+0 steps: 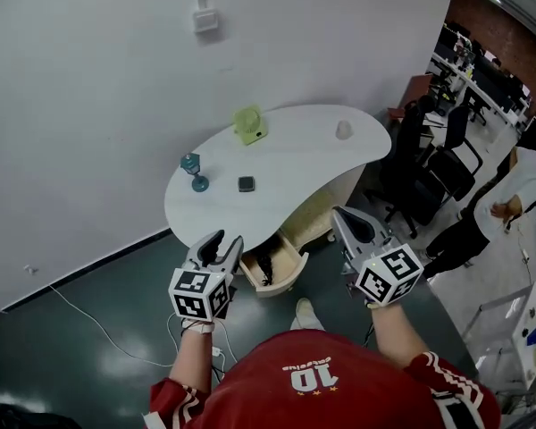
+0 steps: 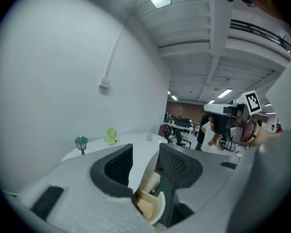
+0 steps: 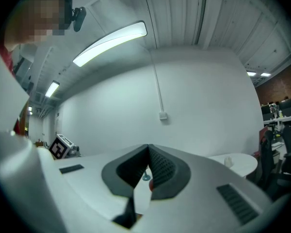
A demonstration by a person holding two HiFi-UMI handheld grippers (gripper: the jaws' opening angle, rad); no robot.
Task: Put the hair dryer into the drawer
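Left gripper (image 1: 228,239): jaws spread, nothing between them. Right gripper (image 1: 339,214): jaws pressed together at the tips, empty. Both are held in front of the white table (image 1: 286,168). The drawer (image 1: 290,271) under the table edge stands open. A dark shape inside it, apparently the hair dryer (image 1: 262,269), lies at its left side

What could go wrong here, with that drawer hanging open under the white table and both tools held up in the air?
The drawer sticks out open from under the table, near the person's shoe; a step forward might knock it. A white cable trails across the floor and could catch a foot. The left gripper and right gripper both hang empty, well away from the drawer, so closing it means a long reach.
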